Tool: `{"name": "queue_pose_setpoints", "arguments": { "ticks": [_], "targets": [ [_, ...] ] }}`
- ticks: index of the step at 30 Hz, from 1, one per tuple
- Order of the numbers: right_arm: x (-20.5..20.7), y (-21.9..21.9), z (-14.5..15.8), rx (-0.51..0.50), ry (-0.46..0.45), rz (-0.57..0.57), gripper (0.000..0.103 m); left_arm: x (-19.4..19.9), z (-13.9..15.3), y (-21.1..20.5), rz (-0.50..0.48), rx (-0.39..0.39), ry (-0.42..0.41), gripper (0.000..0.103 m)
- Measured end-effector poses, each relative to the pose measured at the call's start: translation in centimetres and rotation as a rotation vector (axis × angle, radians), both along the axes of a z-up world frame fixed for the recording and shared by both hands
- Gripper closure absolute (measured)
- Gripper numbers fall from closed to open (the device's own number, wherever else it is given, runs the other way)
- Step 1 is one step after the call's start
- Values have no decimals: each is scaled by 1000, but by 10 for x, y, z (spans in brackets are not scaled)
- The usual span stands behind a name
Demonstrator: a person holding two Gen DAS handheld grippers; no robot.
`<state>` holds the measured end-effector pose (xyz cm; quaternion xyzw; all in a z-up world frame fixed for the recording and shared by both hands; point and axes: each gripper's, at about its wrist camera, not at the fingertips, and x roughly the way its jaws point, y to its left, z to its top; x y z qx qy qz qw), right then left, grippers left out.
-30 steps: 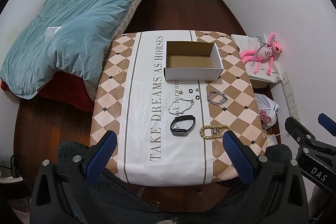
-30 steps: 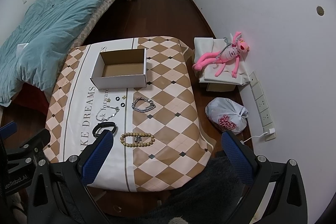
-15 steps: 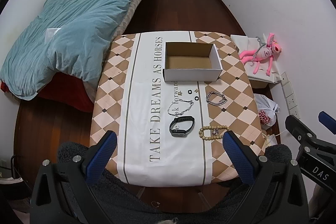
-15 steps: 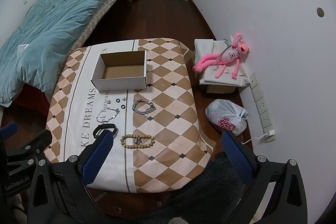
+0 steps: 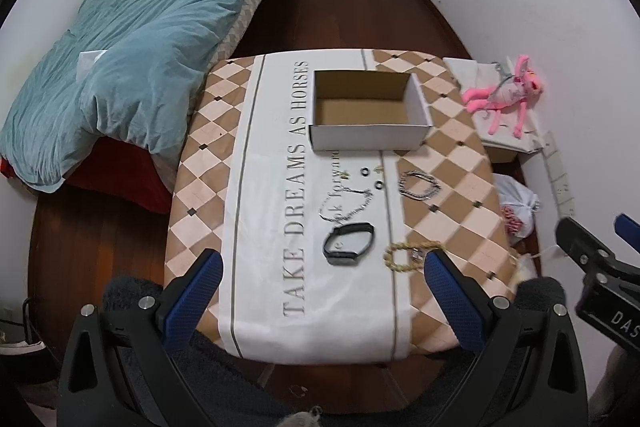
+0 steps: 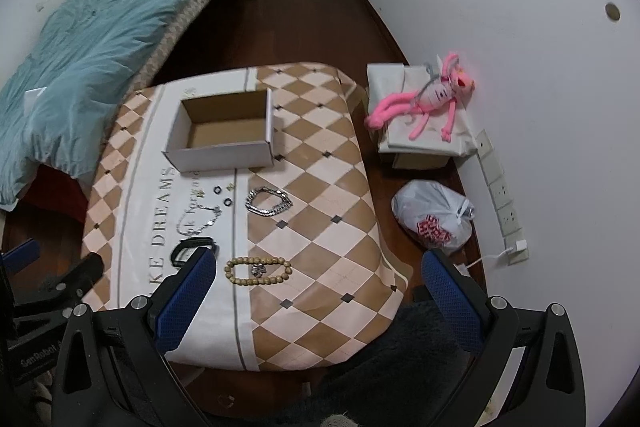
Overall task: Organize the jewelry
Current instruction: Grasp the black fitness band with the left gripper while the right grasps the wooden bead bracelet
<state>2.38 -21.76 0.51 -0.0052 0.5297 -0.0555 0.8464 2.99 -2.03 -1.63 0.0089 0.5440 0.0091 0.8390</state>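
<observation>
Jewelry spread on the table [image 5: 272,307] in front of an empty cardboard box [image 5: 368,137]. Wooden bead bracelet [image 6: 258,270] nearest: light, rigid beads on soft cord, likely rolling; best pinched across one strand. Black band [image 5: 349,242]: springy, easy by its edge. Silver chain bracelet [image 6: 267,202]: limp, slippery. Left gripper [image 5: 320,283] and right gripper [image 6: 316,283] both spread wide, empty, above the near edge.

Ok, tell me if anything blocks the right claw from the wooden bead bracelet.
Nothing visible does. The right claw is open above the table's near edge, and the bead bracelet lies uncovered just ahead, apart from the black band.
</observation>
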Motion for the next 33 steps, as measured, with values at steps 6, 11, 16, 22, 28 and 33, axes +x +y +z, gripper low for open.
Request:
{"name": "queue_pose_setpoints", "arguments": {
  "ticks": [6, 11, 16, 22, 28, 33],
  "targets": [
    [29, -10, -72, 6, 117, -40, 0, 29, -57, 12, 36, 67, 45, 0],
    [45, -12, -142, 43, 224, -59, 7, 45, -102, 20, 56, 91, 115, 0],
    [52, -5, -189, 88, 309, -62, 13, 53, -130, 27, 71, 72, 170, 1],
    [55, 0, -219, 118, 360, -59, 26, 58, -151, 29, 52, 22, 197, 4],
    [55, 4, -233, 137, 393, -57, 42, 62, -170, 24, 20, -20, 246, 26],
    [55, 7, -238, 123, 394, -40, 51, 62, -185, 21, 4, -39, 270, 33]
  ]
}}
